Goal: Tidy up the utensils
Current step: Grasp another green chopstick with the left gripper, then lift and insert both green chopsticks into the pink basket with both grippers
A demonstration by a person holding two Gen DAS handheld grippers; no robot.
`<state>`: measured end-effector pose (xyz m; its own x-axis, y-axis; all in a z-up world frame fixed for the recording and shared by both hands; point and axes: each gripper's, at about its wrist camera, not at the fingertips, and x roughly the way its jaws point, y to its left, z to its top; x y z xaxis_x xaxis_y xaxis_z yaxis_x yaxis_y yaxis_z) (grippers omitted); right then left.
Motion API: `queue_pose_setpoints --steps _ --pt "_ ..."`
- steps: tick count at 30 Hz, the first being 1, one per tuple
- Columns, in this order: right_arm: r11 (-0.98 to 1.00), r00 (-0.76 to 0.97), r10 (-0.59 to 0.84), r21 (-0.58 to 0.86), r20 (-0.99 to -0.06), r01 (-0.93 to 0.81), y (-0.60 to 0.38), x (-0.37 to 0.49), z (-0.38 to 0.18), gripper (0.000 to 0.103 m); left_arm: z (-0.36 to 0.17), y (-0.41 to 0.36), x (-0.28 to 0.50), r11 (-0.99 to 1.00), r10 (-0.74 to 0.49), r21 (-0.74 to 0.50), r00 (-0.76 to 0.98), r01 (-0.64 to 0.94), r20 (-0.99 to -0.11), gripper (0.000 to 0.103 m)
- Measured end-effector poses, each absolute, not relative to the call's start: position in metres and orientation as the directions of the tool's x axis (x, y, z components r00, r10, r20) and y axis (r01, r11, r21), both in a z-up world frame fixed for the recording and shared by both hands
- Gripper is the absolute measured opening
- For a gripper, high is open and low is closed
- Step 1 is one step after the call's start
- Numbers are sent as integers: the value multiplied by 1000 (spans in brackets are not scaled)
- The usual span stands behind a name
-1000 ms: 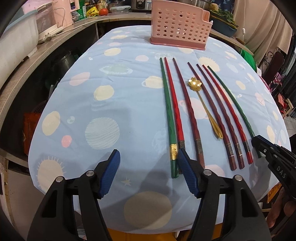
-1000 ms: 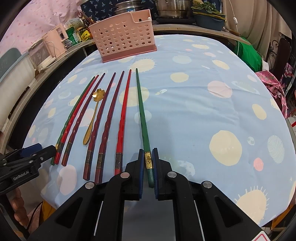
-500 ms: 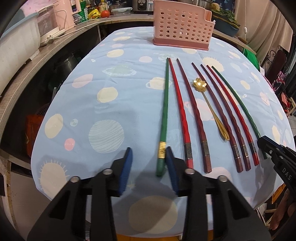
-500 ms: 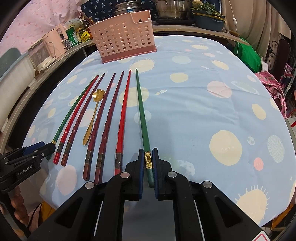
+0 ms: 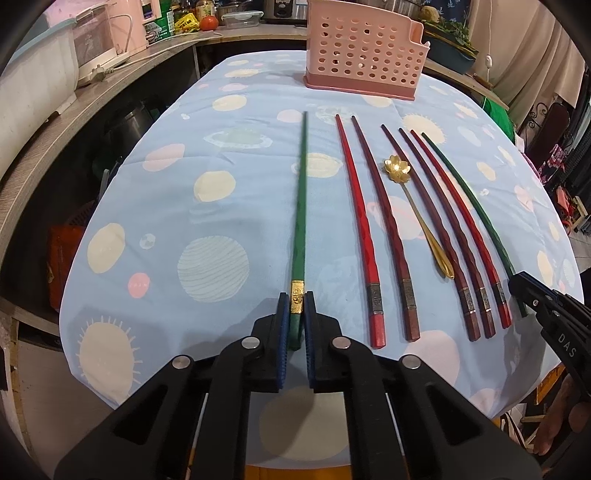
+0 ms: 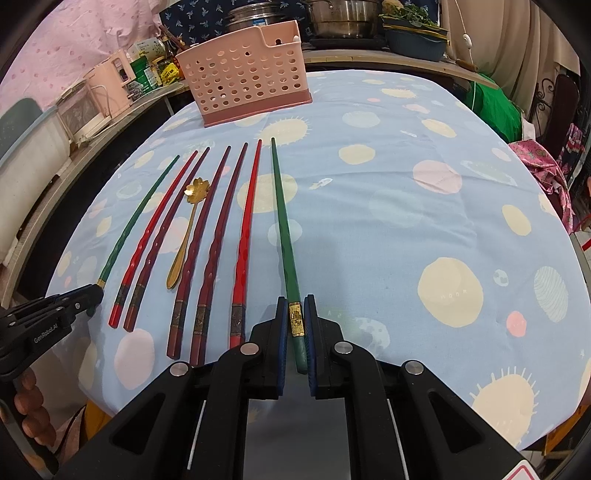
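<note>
Several chopsticks lie in a row on the blue tablecloth, with a gold flower spoon (image 5: 416, 214) among them. My left gripper (image 5: 296, 306) is shut on the gold-banded end of a green chopstick (image 5: 300, 206) at the left of the row. My right gripper (image 6: 295, 314) is shut on the other green chopstick (image 6: 282, 221) at the right of the row. Red chopsticks (image 5: 358, 221) and dark red ones (image 6: 218, 236) lie between. Each gripper also shows at the edge of the other's view (image 5: 546, 306) (image 6: 55, 314). A pink perforated basket (image 5: 364, 55) stands at the table's far end.
A counter with appliances and jars (image 5: 110, 33) runs along the left. Pots and a blue basin (image 6: 413, 40) stand behind the basket. A green cloth and a chair (image 6: 495, 107) are at the right. The table edge (image 5: 280, 450) is just below my grippers.
My left gripper moved left from open over the row and closed on the leftmost green chopstick, pulling it away from the red ones. My right gripper stayed shut on its green chopstick.
</note>
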<state>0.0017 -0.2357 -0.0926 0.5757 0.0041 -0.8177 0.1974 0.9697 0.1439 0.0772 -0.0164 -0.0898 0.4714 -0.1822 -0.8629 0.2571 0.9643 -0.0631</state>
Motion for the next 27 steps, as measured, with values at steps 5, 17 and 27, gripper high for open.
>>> queue_pose_setpoints --steps 5,17,27 --pt "968 580 8 151 -814 199 -237 2 -90 8 -85 -16 76 965 -187 -70 471 254 -862 7" --pt "958 662 29 210 -749 195 -246 -2 -48 7 -38 -6 77 962 -238 -122 528 245 -815 7" --pt "952 754 17 241 -657 189 -265 11 7 7 18 3 94 955 -290 -185 603 231 -743 7"
